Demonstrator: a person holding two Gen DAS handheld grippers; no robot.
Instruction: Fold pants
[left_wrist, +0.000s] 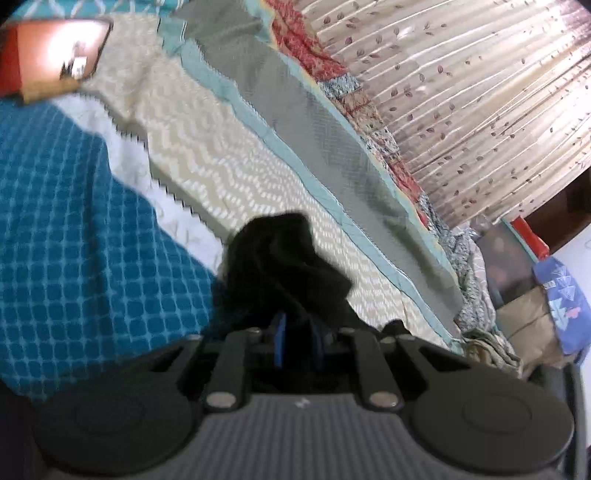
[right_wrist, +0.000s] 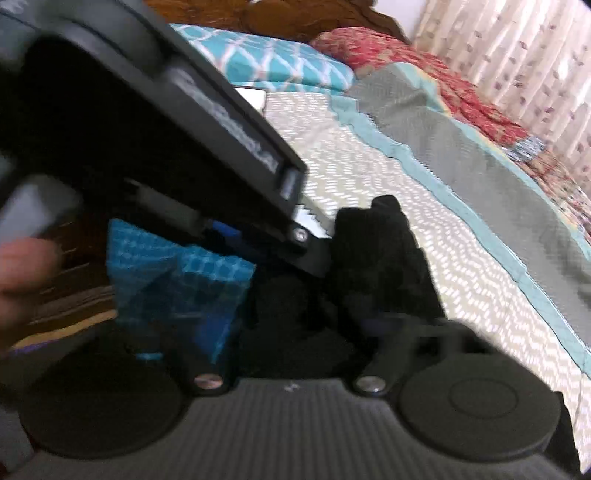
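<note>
Curtain (left_wrist: 461, 92) beyond bedspread (left_wrist: 221, 177) — left gripper (right_wrist: 229, 236) (close) before pants (right_wrist: 376, 258).

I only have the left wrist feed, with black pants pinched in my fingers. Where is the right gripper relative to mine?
Observer: Close. In the right wrist view, the left gripper crosses just ahead of the right gripper.
Operator: Is the right one holding the pants too?
Observer: The pants bunch over its fingers and hide them, so I cannot tell.
Operator: What's at the bed's far end?
Observer: A wooden headboard behind a teal pillow.
</note>
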